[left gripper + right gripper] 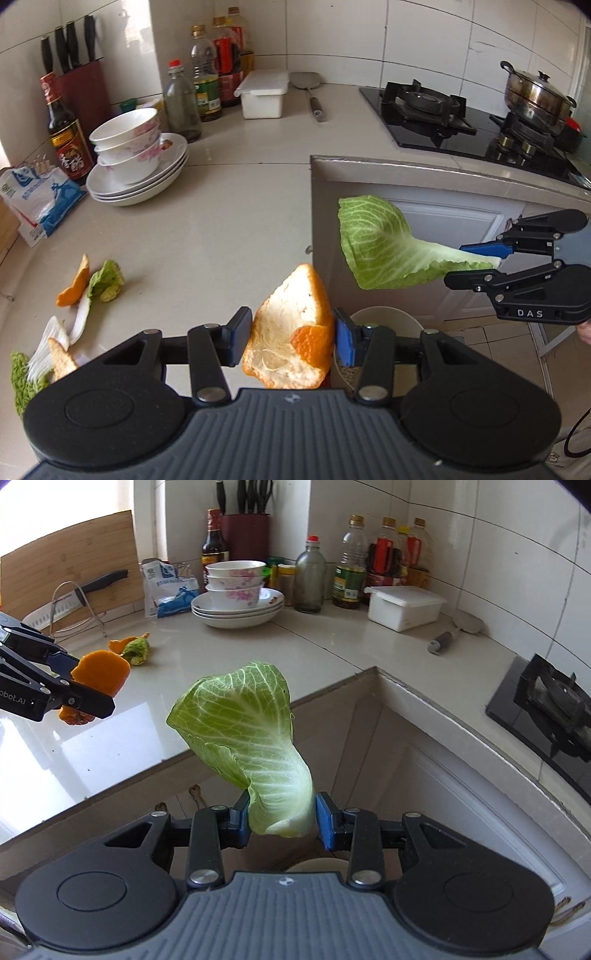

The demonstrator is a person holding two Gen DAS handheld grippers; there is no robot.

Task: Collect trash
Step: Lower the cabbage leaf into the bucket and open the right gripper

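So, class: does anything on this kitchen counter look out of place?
Yes. Food scraps lie loose on the counter: orange peel beside a leaf scrap, and more peel and leaf pieces at its near edge, away from the stacked dishes.

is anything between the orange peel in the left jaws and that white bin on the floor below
Nothing visible blocks it. The orange peel sits clamped in the left gripper right at the counter edge, and the white bin shows just beyond and below it on the floor. The cabbage leaf in the right gripper hangs off to one side, apart.
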